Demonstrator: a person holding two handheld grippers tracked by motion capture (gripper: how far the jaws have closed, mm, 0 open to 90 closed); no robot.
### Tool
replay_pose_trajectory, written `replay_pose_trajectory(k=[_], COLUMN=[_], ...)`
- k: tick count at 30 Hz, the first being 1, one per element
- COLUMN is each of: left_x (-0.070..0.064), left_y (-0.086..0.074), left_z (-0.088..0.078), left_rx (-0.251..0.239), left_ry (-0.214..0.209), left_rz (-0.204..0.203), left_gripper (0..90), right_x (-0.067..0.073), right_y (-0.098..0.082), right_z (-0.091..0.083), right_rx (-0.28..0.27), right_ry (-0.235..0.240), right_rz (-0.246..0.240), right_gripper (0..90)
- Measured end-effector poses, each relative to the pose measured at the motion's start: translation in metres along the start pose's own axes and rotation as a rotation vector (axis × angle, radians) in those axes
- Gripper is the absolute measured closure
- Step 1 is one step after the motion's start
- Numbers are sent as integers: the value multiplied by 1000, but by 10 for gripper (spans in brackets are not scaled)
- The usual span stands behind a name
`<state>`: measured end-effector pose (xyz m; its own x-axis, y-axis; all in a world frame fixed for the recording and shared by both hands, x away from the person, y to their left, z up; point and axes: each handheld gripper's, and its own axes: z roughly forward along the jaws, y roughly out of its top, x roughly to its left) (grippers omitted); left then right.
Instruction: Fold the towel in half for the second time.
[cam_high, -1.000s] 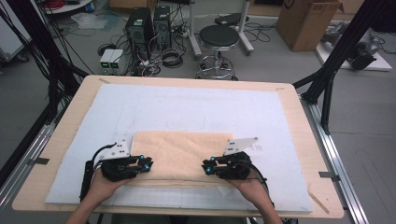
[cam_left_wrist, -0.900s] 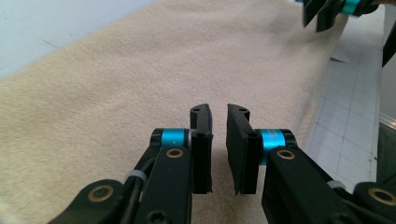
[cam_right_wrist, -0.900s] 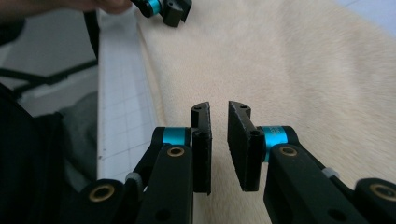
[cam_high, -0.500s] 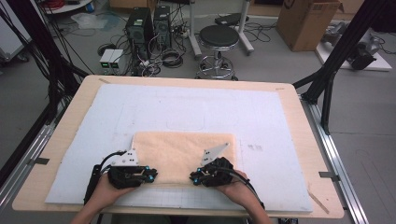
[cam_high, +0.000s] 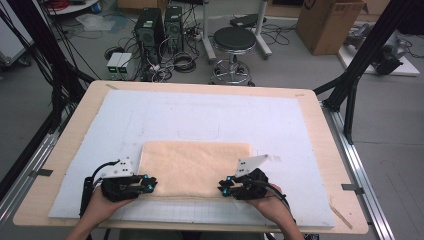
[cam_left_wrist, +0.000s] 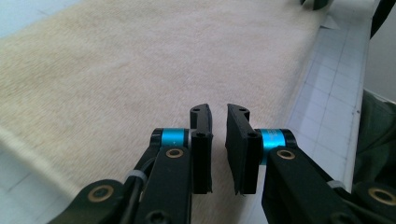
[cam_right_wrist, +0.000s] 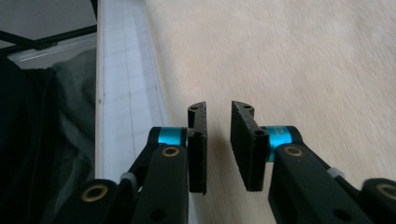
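A cream towel (cam_high: 195, 167) lies flat on the white mat (cam_high: 300, 130) that covers the desk (cam_high: 75, 125), in the near half and a little left of centre. Its long axis runs side to side across the desk, its long edges parallel to the desk's near edge. The left hand-held gripper (cam_high: 150, 184) sits at the towel's near left corner and the right hand-held gripper (cam_high: 223, 189) at the near right corner, each pointing inward along the near edge. In the left gripper view the left hand-held gripper (cam_left_wrist: 218, 122) has its jaws a narrow gap apart with nothing between them, above the cloth. The right hand-held gripper (cam_right_wrist: 218, 119) has just been opening – its jaws also stand slightly apart, empty, over the towel by its edge. Bare mat spreads beyond the towel's far edge and to both sides; only a thin strip remains at the near side.
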<state>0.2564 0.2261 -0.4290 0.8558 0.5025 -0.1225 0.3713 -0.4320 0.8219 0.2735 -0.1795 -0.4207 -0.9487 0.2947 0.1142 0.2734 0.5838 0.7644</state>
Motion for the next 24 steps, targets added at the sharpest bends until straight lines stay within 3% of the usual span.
replay_pose_trajectory(k=[9,15,17,20,22,24], left_x=[-2,-3,-2,-1,4,12], left_y=[-11,-13,-12,-4,2,7], left_z=[-3,-2,-3,-10,-15,-16], left_rx=[25,28,31,-12,-47,-77], left_ry=[-1,-1,-12,-10,12,40], left_rz=[6,10,-2,-14,-21,-40], left_gripper=[773,762,744,705,678,654], right_x=[-4,-5,-5,-7,-11,-22], right_y=[-32,-54,-54,-47,-41,-30], right_z=[-23,-35,-35,-39,-44,-49], right_rx=[-2,-31,-35,-56,-92,-103], right_ry=[-14,-32,-28,-28,-69,-139], right_rz=[23,58,58,64,79,96], right_gripper=[723,717,710,673,632,616])
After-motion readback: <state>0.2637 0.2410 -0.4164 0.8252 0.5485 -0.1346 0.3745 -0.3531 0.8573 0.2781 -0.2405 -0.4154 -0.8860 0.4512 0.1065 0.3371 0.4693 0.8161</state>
